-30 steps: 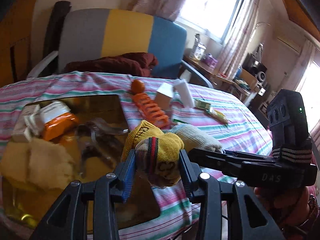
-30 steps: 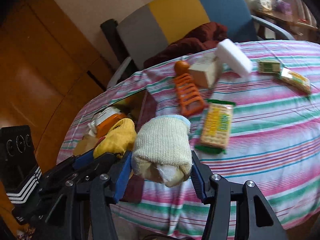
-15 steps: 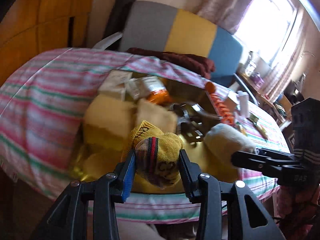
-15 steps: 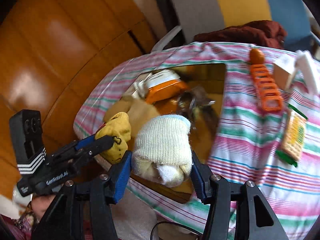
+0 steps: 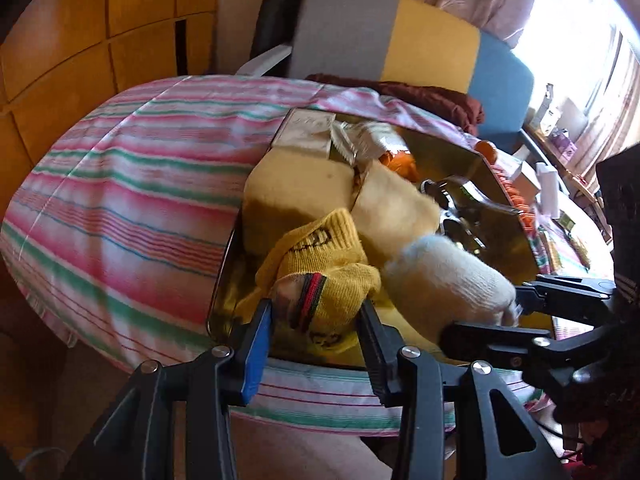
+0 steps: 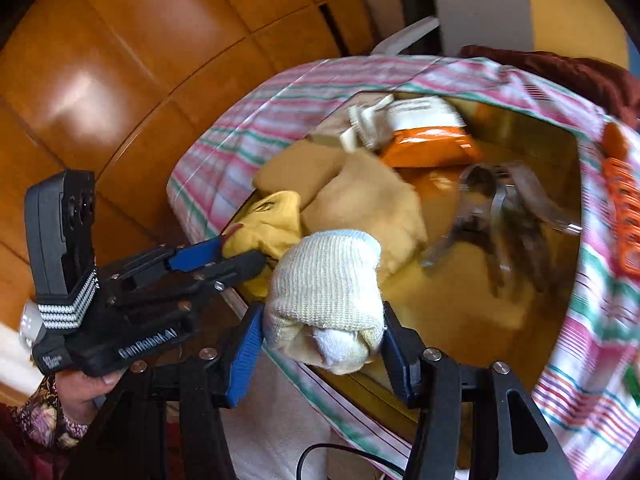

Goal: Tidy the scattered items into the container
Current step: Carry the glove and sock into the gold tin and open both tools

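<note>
My left gripper is shut on a rolled yellow sock, held over the near corner of the amber transparent container. My right gripper is shut on a rolled cream sock, held over the container's near rim. The two socks sit side by side; the cream sock and the right gripper show in the left wrist view, the yellow sock and the left gripper in the right wrist view. Inside the container lie yellow sponges, an orange packet and metal tongs.
The container sits on a round table with a pink and green striped cloth. An orange grater-like tool, small boxes and packets lie on the cloth to the right. A grey, yellow and blue chair stands behind the table.
Both grippers have swung left from the open tablecloth to over the container's near edge, each still holding its sock. The socks are now lower and closer to the container's contents.
</note>
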`<action>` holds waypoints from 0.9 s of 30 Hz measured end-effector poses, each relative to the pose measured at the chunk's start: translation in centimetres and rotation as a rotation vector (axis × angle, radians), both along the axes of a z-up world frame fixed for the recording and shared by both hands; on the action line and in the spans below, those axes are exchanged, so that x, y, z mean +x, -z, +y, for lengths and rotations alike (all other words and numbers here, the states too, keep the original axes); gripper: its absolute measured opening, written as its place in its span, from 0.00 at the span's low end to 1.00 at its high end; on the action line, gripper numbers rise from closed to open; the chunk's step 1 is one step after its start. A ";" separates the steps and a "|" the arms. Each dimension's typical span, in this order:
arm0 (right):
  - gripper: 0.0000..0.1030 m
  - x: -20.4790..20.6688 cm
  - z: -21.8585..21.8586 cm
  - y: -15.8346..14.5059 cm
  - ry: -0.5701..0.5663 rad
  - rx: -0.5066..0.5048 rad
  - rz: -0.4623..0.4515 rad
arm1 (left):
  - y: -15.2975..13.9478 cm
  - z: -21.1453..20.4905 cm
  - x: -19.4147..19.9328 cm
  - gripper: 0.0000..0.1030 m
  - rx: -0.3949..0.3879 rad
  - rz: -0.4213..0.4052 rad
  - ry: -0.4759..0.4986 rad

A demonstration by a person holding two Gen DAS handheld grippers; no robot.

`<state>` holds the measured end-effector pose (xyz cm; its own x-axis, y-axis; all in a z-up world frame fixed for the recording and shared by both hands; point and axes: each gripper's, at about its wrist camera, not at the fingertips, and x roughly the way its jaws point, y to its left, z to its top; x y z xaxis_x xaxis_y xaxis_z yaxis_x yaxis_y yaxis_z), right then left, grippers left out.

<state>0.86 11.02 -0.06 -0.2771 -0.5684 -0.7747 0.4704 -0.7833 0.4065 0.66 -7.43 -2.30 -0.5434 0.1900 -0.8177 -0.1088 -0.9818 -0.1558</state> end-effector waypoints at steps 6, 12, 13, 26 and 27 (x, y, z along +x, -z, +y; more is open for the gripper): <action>0.60 -1.3 -1.3 1.4 0.008 -0.014 -0.036 | -0.1 -1.0 -0.2 0.42 -0.039 -0.023 -0.087; 0.73 -0.2 2.2 -0.5 0.097 -0.125 -0.004 | -1.3 -1.9 1.0 0.46 0.027 0.028 -0.111; 0.68 -0.1 2.6 -0.6 0.109 -0.115 0.005 | -1.5 -1.9 1.1 0.46 0.040 0.043 -0.105; 0.28 -2.3 -0.9 2.1 -0.002 0.105 -0.047 | -0.6 -1.0 -0.7 0.42 -0.035 0.008 -0.115; 0.28 -2.6 -1.4 2.3 -0.011 0.101 -0.056 | -1.1 -1.1 -0.5 0.42 -0.024 0.031 -0.123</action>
